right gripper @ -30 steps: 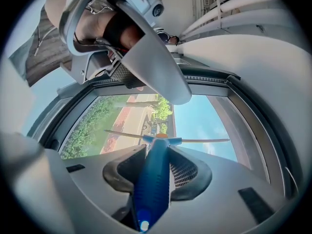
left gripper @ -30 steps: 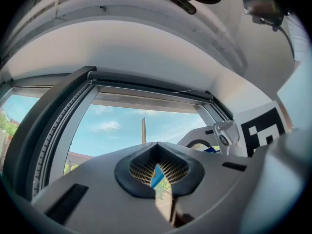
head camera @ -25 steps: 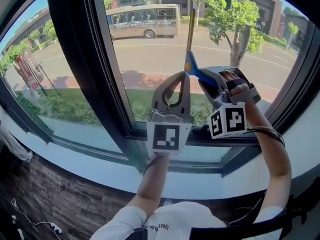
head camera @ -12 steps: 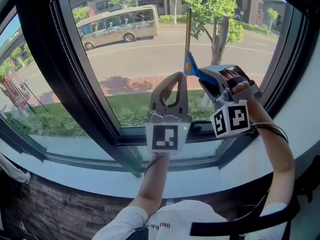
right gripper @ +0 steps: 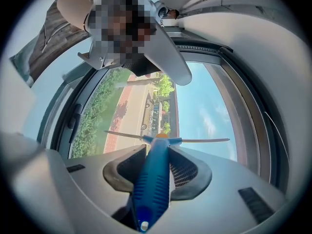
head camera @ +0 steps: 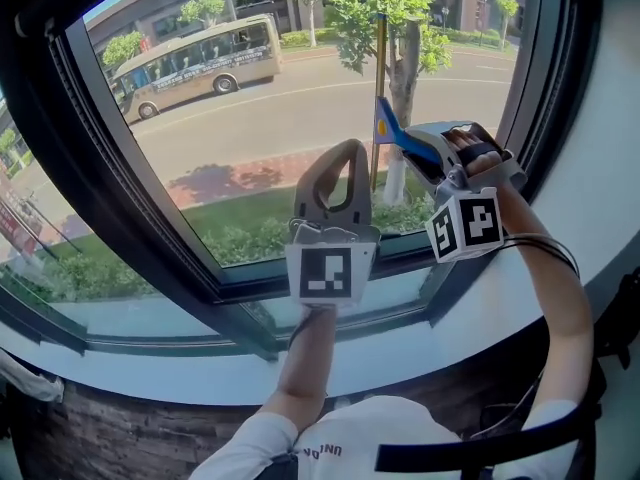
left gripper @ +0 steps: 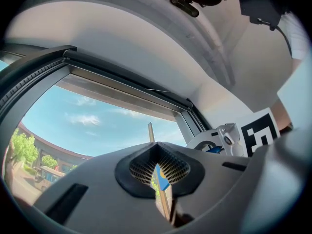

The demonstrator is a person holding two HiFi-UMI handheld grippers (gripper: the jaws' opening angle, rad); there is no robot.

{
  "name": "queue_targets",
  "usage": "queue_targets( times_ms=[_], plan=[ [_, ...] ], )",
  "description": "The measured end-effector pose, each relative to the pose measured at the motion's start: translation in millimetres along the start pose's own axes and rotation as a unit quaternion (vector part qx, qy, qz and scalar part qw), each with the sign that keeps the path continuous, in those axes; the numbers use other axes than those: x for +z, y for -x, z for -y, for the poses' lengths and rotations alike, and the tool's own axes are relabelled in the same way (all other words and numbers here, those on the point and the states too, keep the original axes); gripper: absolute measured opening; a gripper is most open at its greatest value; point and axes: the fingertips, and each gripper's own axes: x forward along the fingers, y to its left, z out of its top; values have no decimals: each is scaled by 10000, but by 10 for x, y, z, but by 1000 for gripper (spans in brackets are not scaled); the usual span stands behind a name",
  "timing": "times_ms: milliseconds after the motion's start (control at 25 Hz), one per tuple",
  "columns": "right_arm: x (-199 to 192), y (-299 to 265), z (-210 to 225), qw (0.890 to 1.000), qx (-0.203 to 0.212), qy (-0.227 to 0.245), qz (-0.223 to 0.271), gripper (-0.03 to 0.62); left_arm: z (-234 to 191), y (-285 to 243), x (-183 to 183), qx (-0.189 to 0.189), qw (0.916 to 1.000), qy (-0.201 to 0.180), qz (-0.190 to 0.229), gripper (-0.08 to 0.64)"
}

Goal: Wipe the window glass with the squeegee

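Squeegee between right gripper fingers, blade upright before window glass.

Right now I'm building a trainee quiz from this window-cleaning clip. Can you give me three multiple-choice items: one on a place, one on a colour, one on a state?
1. Where is the squeegee?
A) lying on the sill
B) in the right gripper
C) hanging from the frame

2. What colour is the squeegee's handle?
A) blue
B) red
C) black

3. How do the jaws of the left gripper stand?
A) wide apart
B) clamped on a cloth
C) together, holding nothing

Answers:
1 B: the right gripper view shows the handle running between that gripper's jaws, with the blade up at the window glass.
2 A: the handle is plainly blue in both the head view and the right gripper view.
3 C: the left gripper view shows the jaws meeting, with nothing between them.
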Motion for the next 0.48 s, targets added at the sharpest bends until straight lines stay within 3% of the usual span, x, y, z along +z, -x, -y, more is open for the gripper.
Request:
queue_targets(
  times_ms=[480],
  plan=[
    [-422, 110, -84, 9990, 86, -207, -396, 144, 291, -140, -80, -354, 9992, 210, 19, -2]
  ],
)
